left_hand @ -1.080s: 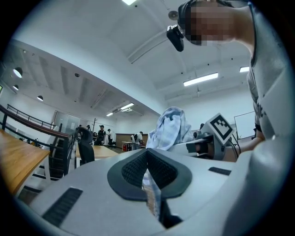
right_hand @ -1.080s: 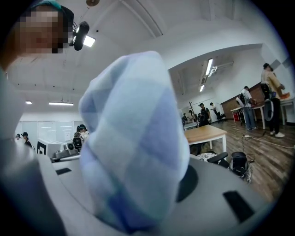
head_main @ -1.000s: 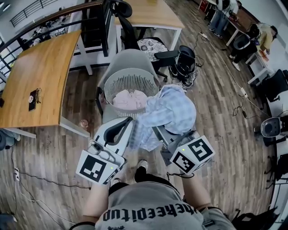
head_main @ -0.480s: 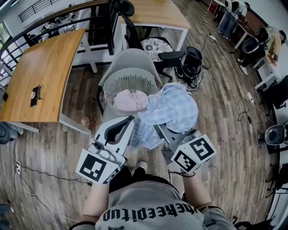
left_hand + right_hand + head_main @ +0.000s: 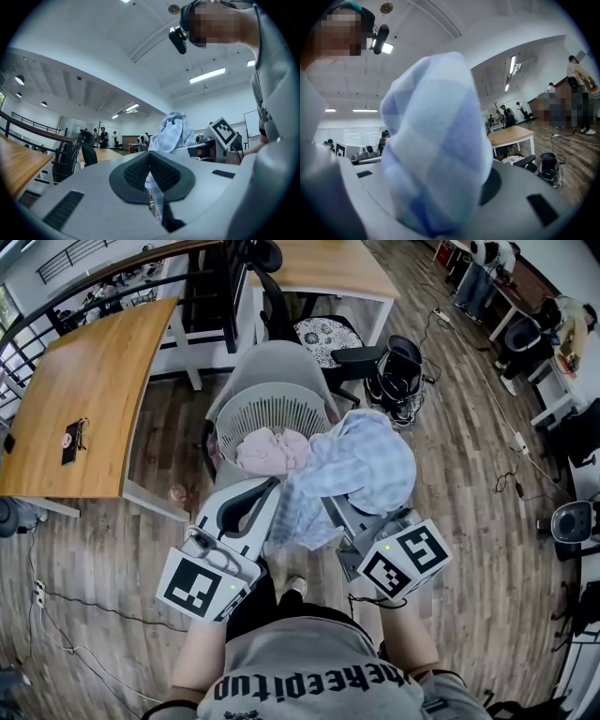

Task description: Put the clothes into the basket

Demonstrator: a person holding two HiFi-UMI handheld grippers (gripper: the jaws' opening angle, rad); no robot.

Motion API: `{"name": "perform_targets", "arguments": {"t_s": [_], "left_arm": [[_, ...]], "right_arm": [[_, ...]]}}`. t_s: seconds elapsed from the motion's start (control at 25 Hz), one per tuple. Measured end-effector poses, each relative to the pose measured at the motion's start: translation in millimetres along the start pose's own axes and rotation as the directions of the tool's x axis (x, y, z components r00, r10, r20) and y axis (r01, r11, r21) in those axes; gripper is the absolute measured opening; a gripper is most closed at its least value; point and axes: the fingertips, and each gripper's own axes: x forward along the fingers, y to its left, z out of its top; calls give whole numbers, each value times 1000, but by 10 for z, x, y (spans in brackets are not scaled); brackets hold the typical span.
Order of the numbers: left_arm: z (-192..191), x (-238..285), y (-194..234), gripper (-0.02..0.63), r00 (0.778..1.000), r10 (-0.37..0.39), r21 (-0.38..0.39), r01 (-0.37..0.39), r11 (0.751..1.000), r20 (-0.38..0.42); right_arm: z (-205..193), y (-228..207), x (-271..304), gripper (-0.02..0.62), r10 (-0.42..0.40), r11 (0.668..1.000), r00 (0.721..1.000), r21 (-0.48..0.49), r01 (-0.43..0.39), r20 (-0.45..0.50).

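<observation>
Nearest the person, the left gripper [image 5: 150,176] was clamped shut, and its dark pads pinched only a thin strip of the blue checked shirt [image 5: 361,470]. The right gripper [image 5: 345,519] was closed too, buried in a fat bunch of the same cloth that spilled over its jaws.

Both claws held the shirt in the air, just beside the near right rim of the basket [image 5: 272,395]. Its far edge overlapped that rim, but it was not inside yet.

The slim left-hand pinch looked like the weak spot. A tug across the rim could likely pull that strip free and let the tail swing down toward the floor [image 5: 450,484]. The heap on the right could also snag the rim or drape outside it if let go too early.

The shirt's long axis ran on a slant. Its loose tail hung low at the near left by the left gripper, and its bulk rose to the far right over the right gripper, so it pointed past the basket's right side and not at its mouth.

Beyond it, a pink garment [image 5: 267,451] already lay in the basket. The basket stood on a grey chair [image 5: 272,360], and a hard nudge might shift it.
</observation>
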Motion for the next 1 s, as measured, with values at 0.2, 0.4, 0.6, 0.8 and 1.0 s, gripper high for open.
{"name": "perform_targets", "arguments": {"t_s": [0.2, 0.4, 0.6, 0.8, 1.0], "left_arm": [[-4, 44, 174, 14, 1000, -15, 0, 15, 1000, -4], [-9, 100, 434, 14, 1000, -28, -8, 28, 1000, -8], [-2, 205, 690, 14, 998, -58, -13, 58, 998, -10], [-8, 309, 958, 14, 997, -83, -21, 82, 996, -12], [-25, 400, 1192, 14, 994, -110, -27, 109, 994, -20]], "right_arm": [[27, -39, 139, 193, -26, 1000, 1000, -3, 26, 2], [28, -78, 358, 193, -51, 999, 999, 3, 51, 0], [73, -131, 599, 192, -80, 997, 997, 9, 80, 8], [112, -206, 835, 192, -115, 993, 993, 10, 115, 14], [121, -270, 1047, 193, -148, 989, 989, 18, 148, 15]]}}
